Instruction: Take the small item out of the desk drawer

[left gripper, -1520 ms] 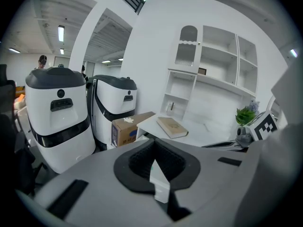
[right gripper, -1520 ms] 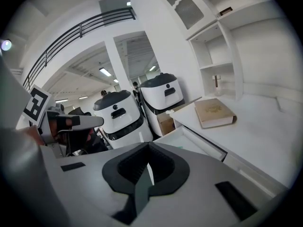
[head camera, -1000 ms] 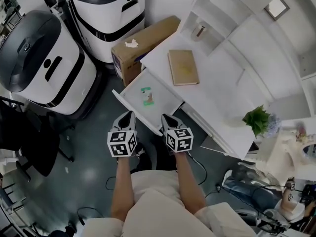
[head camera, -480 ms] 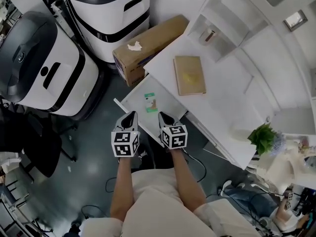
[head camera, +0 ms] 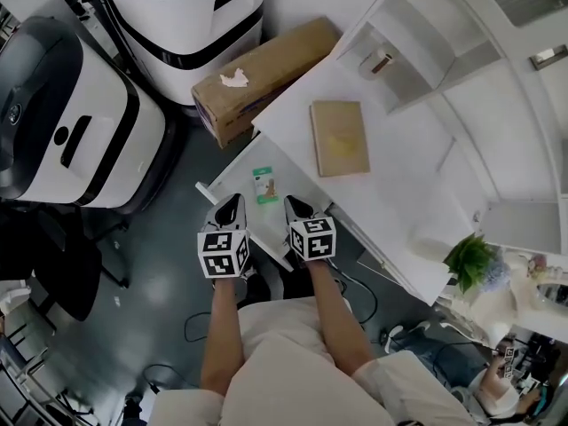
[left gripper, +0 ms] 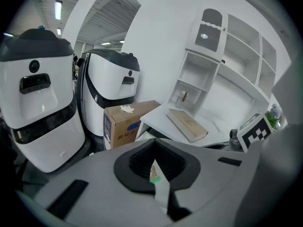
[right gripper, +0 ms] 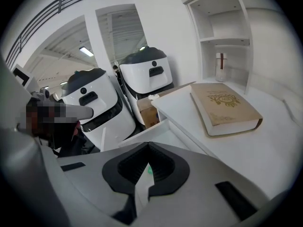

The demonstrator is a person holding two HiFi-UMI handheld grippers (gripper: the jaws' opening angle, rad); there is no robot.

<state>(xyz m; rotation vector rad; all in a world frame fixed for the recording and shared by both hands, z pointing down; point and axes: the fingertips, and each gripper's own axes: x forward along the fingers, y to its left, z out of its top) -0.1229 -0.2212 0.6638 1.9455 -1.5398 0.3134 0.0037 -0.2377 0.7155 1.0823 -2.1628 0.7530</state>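
Note:
The white desk drawer (head camera: 238,185) stands pulled out from the desk (head camera: 390,185). On its floor lies the small item (head camera: 264,185), a green-and-white card. My left gripper (head camera: 228,213) hangs over the drawer's front edge just left of the card, jaws shut and empty. My right gripper (head camera: 295,209) sits to the card's right, also shut and empty. In the left gripper view the left gripper (left gripper: 155,169) shows the card (left gripper: 154,176) through the slit between its pads. In the right gripper view the right gripper (right gripper: 144,173) shows only a green sliver of the card (right gripper: 148,170).
A tan book (head camera: 338,137) lies on the desk top. A cardboard box (head camera: 257,69) sits on the floor behind the drawer, beside two big white machines (head camera: 71,131) (head camera: 191,16). Shelves with a small bottle (head camera: 382,62) rise at the back; a plant (head camera: 470,257) is at right.
Both grippers have moved forward and down toward the open drawer, and the card now lies closer ahead of their tips. Both stay shut.

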